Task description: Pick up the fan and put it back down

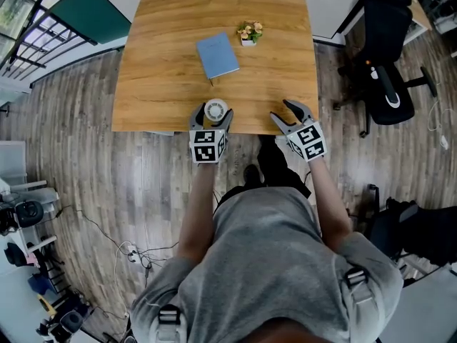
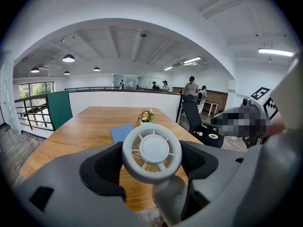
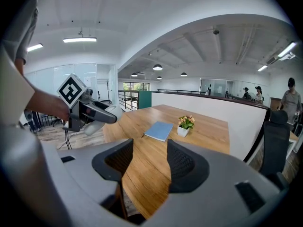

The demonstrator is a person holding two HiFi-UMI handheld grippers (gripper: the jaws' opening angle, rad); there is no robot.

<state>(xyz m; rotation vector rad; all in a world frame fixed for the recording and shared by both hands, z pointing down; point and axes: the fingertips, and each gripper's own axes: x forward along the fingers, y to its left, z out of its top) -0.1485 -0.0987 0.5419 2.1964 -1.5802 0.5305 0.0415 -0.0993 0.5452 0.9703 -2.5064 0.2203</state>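
Note:
The small white fan (image 1: pixel 216 109) is between the jaws of my left gripper (image 1: pixel 212 114), over the near edge of the wooden table (image 1: pixel 157 84). In the left gripper view its round grilled head (image 2: pixel 152 151) fills the gap between the two dark pads, which press on its sides, and its white stem (image 2: pixel 171 197) hangs below. My right gripper (image 1: pixel 280 110) stands open at the table's near edge, to the right, with nothing between its pads (image 3: pixel 185 167). The right gripper view also shows the left gripper (image 3: pixel 90 111) from the side.
A blue notebook (image 1: pixel 217 56) lies mid-table with a small potted flower (image 1: pixel 249 33) beyond it. A black office chair (image 1: pixel 385 63) stands right of the table. Cables and equipment lie on the floor at the lower left (image 1: pixel 28 213). People stand far off in the room (image 2: pixel 191 86).

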